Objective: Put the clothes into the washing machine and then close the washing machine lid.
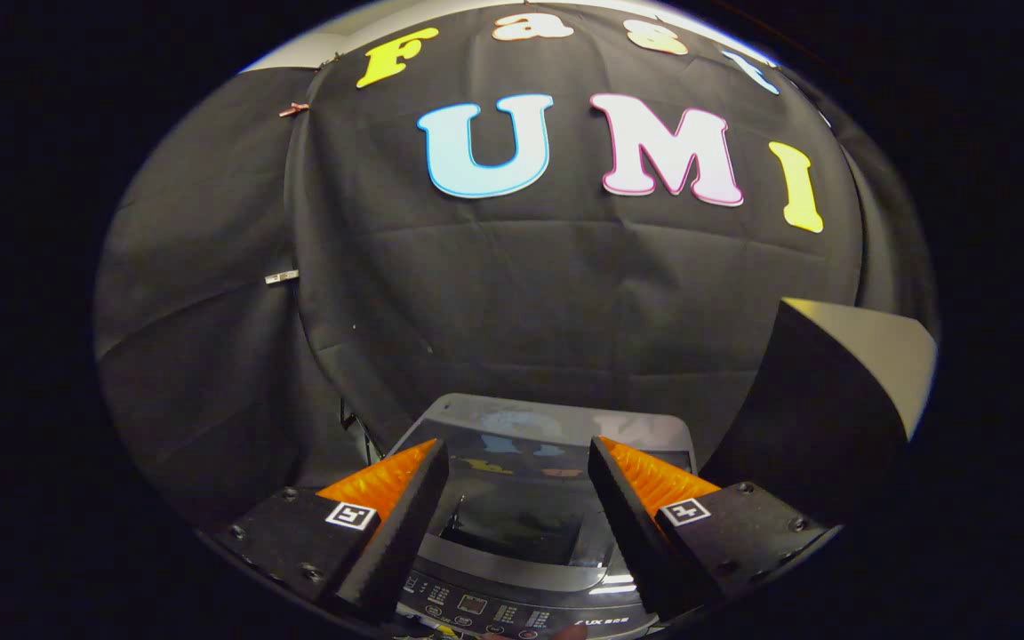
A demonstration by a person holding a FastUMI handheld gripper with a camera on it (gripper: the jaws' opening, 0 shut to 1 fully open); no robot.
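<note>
Gripper [519, 498] held wide, nothing between the fingers, hanging above the near edge of the washing machine [530, 533]. Machine directly ahead and below, seen through the gap between the two fingers, its front-to-back line running roughly straight along the fingers' own direction. Control panel [512, 609] nearest, under the finger roots; glossy dark lid [548, 444] beyond it, stretching toward the black cloth wall [565, 293] behind the machine.

Hard to say whether the lid lies flat and closed or is partly lifted: a darker recess shows just behind the control panel, perhaps a handle dip or the mouth of the tub. No view into the tub, so contents unknown. No clothes seen anywhere around the machine or at the fingers.

A dark box-like shape with a pale top [841, 391] stands right of the machine, beside the right finger and close to the wall; nature unclear.

Likely stage, judged from the empty fingers and the aim at the machine's top: either heading for the lid or between trips for clothes. Coming move turns on a short reach forward and down from the panel edge toward the lid, keeping clear of the box on the right.
</note>
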